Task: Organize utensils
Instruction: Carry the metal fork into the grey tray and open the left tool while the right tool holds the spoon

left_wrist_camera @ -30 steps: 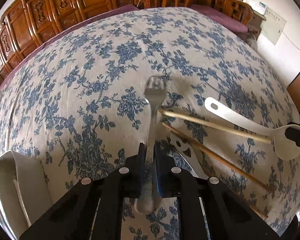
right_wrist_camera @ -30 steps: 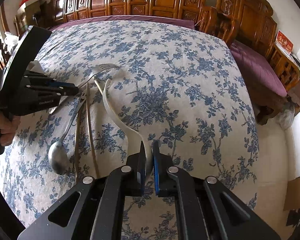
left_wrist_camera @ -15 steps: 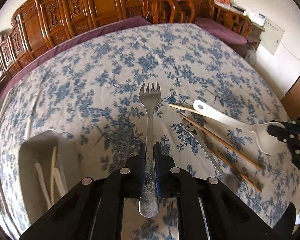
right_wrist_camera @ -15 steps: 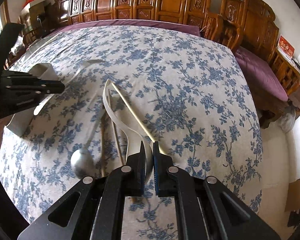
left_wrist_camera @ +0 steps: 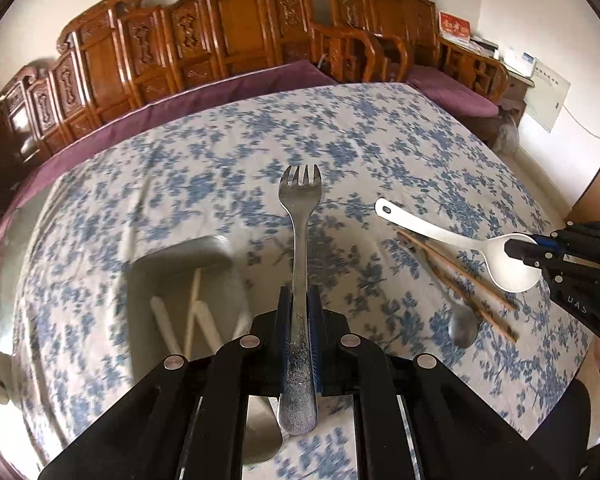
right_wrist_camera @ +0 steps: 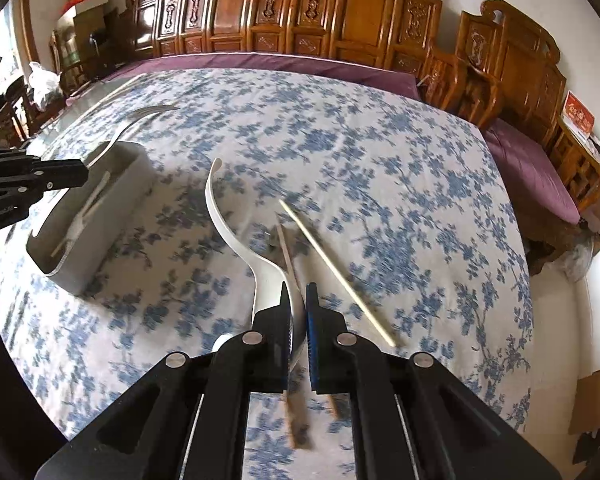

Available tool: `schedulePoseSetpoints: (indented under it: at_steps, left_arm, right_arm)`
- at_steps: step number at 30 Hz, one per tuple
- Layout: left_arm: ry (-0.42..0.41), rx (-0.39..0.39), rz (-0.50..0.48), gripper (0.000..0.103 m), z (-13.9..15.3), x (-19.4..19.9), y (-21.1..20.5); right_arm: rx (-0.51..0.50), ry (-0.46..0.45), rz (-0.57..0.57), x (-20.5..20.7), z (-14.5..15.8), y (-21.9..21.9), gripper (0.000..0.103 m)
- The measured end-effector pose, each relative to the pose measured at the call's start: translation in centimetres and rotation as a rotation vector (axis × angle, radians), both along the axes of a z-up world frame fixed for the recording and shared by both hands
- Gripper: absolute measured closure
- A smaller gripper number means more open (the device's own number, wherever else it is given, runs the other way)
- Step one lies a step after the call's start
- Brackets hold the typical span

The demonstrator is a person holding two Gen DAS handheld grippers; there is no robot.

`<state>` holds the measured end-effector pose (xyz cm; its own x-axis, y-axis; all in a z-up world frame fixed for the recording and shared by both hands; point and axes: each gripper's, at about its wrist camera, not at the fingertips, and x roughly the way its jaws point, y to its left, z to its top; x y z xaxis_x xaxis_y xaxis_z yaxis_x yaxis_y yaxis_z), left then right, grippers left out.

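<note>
Both tools loaded: left tool (left_wrist_camera: 299,312) clenched on fork (left_wrist_camera: 300,240), centre frame above grey tray (left_wrist_camera: 180,256) lower left, right tool (right_wrist_camera: 298,300) clenched on white spoon (right_wrist_camera: 228,232); transport step, next needs lowering fork into tray and releasing.

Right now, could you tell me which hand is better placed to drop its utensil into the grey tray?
Left, probably. The left gripper, shut on the fork, hangs beside the grey tray. The right gripper, shut on the white spoon, is farther from it.
</note>
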<state>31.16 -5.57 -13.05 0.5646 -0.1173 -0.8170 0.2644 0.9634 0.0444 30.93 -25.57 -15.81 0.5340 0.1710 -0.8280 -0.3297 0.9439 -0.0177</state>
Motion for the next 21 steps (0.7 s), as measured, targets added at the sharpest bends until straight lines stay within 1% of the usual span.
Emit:
schedulePoseSetpoints:
  at_steps: [5,11,16,21]
  left_arm:
    - [-0.003,0.005,0.032,0.095,0.4,-1.4,3.1]
    - [0.008,0.008,0.069,0.095,-0.3,-2.5,6.3]
    - [0.045,0.015,0.092,0.095,-2.2,-2.6,8.5]
    - [0.099,0.011,0.127,0.095,-4.8,-1.7,9.7]
  right_arm:
    - [0.008,-0.008,0.034,-0.7,0.7,3.2,0.095]
    - [0.007,-0.004,0.073,-1.5,0.5,6.9,0.095]
    - [0.014,0.008,0.086,-1.9,0.1,9.1,0.095]
    - [0.047,0.028,0.062,-2.0,0.1,10.6,0.095]
